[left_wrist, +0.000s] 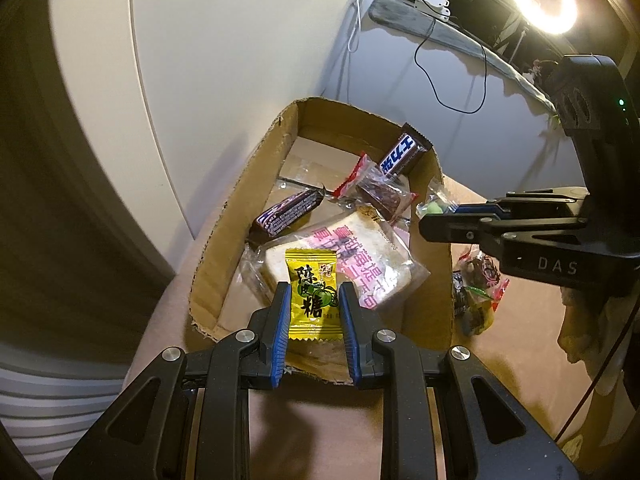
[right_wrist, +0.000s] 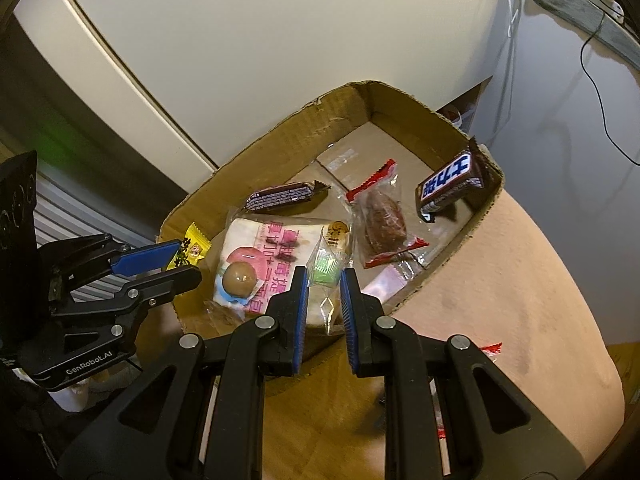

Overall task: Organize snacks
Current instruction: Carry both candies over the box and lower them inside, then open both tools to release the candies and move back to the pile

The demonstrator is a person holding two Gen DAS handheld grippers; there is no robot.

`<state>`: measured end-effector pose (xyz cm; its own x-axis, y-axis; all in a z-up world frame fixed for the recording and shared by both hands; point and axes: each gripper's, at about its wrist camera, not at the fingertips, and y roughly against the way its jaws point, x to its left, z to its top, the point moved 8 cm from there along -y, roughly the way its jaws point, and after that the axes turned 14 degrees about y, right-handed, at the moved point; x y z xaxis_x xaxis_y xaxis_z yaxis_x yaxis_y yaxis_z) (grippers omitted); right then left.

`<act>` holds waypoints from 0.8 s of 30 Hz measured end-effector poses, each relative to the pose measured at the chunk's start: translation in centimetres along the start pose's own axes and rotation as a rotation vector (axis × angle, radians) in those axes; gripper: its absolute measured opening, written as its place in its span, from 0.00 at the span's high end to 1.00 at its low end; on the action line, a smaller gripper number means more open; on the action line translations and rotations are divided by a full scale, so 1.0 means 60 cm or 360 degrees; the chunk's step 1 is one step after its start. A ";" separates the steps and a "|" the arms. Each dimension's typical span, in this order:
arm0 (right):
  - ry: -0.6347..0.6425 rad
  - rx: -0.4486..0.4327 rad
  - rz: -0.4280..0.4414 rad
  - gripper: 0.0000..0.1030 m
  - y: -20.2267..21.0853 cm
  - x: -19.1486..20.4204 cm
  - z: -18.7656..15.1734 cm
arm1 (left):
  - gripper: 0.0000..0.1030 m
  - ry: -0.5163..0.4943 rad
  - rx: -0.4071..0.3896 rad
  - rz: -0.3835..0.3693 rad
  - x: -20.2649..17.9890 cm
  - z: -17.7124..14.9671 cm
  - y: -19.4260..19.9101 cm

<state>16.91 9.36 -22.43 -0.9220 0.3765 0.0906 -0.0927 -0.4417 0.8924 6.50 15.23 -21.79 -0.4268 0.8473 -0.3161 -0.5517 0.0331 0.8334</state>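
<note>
The left hand-held gripper (left_wrist: 313, 312) pinched a yellow candy packet (left_wrist: 311, 294) between its blue pads, long axis running up along the fingers, above the near end of the cardboard box (left_wrist: 224, 216). The right hand-held gripper (right_wrist: 323, 300) pinched a clear-wrapped green candy (right_wrist: 327, 270), held upright over the bread packet (right_wrist: 256, 264).

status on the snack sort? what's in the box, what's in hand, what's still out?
Done: two chocolate bars, a bread pack and a red-edged snack pack lie in the cardboard box.
In hand: left gripper holds a yellow candy packet; right gripper holds a clear pack with a green sweet, both over the box.
Left: a mixed snack pile outside on the cloth.
</note>
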 end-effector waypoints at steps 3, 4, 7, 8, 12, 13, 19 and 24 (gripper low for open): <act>0.0004 0.0003 -0.0010 0.84 -0.002 -0.001 0.001 | 0.78 -0.0006 0.0001 0.0002 -0.001 0.001 -0.001; 0.0005 0.0002 -0.0011 0.84 -0.002 -0.001 0.002 | 0.78 -0.0007 0.0002 0.0004 -0.001 0.001 -0.001; 0.0006 0.0002 -0.0010 0.83 -0.001 0.001 0.004 | 0.77 0.0000 0.0000 0.0011 0.000 0.003 -0.001; 0.0008 0.0003 -0.0013 0.83 -0.001 0.001 0.004 | 0.76 0.0004 0.0000 0.0016 0.001 0.003 -0.001; 0.0013 0.0006 -0.0021 0.64 -0.002 0.001 0.004 | 0.65 0.0018 0.0000 0.0022 0.003 0.003 0.000; 0.0014 -0.0001 -0.0026 0.56 -0.001 0.001 0.004 | 0.62 0.0019 -0.0002 0.0025 0.003 0.004 0.000; -0.0006 -0.0031 -0.0059 0.32 0.008 -0.004 0.005 | 0.62 0.0018 -0.0003 0.0024 0.002 0.004 0.001; -0.0032 -0.0031 -0.0073 0.31 0.015 -0.015 0.002 | 0.62 0.0012 -0.0003 0.0017 -0.002 0.003 0.003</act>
<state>17.70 8.73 -21.67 -0.9088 0.4130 0.0590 -0.1420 -0.4391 0.8871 6.56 15.22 -21.52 -0.4380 0.8435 -0.3109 -0.5487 0.0232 0.8357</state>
